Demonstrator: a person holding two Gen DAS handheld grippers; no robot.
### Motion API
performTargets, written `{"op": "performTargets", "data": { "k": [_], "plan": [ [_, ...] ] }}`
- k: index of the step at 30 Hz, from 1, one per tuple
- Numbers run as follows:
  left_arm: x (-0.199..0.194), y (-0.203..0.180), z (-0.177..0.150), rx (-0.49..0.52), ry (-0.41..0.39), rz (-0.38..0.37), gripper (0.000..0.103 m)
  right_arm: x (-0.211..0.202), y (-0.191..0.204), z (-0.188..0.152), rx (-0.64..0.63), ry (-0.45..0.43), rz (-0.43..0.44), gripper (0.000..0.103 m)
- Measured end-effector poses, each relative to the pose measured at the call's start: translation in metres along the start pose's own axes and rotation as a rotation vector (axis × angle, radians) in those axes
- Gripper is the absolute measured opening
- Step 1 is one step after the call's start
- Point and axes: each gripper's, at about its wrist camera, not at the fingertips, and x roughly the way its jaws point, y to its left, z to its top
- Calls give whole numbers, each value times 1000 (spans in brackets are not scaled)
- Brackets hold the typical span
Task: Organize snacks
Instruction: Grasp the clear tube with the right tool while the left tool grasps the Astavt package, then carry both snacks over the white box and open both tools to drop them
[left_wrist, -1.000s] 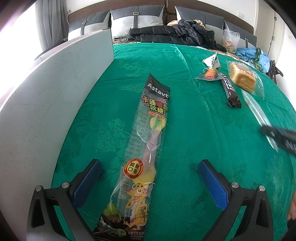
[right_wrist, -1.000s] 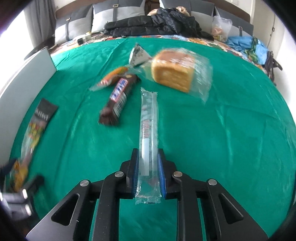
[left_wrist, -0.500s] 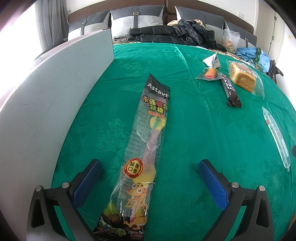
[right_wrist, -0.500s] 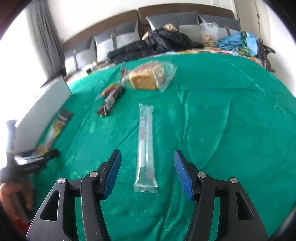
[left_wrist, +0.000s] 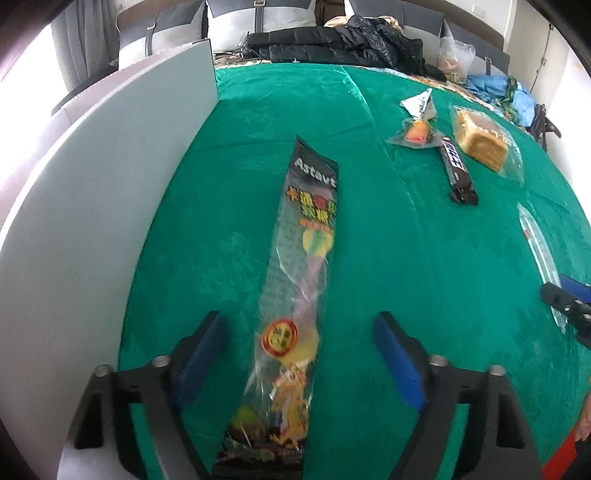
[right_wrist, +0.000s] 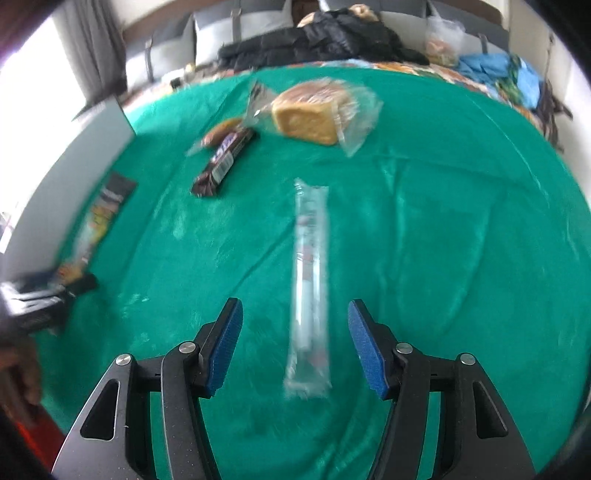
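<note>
Closing in on the long candy bag (left_wrist: 295, 295): it lies lengthwise on the green counter (left_wrist: 424, 277), just beside the grey board (left_wrist: 92, 221), its lower end between the left claw (left_wrist: 299, 354) pads. That claw's jaws have just been closing, about half wide, not touching the bag yet. To grip well: keep the bag centred, drop low enough to catch the film, squeeze across the narrow width, not the loose end seal.

Clear stick pack (right_wrist: 310, 280) lies flat between the right claw (right_wrist: 295, 347) pads, untouched; those jaws have just narrowed slightly, roughly half wide, holding nothing.

Further out: chocolate bar (left_wrist: 458, 170), wrapped bread (left_wrist: 480, 140), small orange pack (left_wrist: 417, 133), white triangle pack (left_wrist: 419, 101), all well apart from both claws. Right view is blurred.
</note>
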Motion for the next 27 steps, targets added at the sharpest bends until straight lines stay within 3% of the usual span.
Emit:
{"op": "performTargets", "data": {
  "k": [1,2,3,4,7,13,18,22,27],
  "plan": [
    [-1,0,0,3,-11,5,32,5,1,2,0,8,-13,52],
    [-3,3,2,-4,-21,-9,25,10,1,4,9,20,-48,31],
    [-4,9,3,-29,-9,-45,22,8,-1,5,14,9,-70,20],
    [-6,13,2,-49,-10,-72,18,8,-6,5,41,23,-58,19],
    [-24,17,-4,-70,-44,-125,15,-5,-26,0,126,34,2,19],
    [-78,18,-18,-153,-111,-312,14,-43,-55,-12,317,9,204,19],
    [-135,45,-7,-241,-195,-424,14,-81,-23,7,326,-37,356,19],
    [-174,97,10,-275,-267,-401,14,-116,45,39,247,-85,490,19],
    [-192,188,16,-320,-294,-178,14,-143,171,85,61,-83,674,19]
  ]
}}
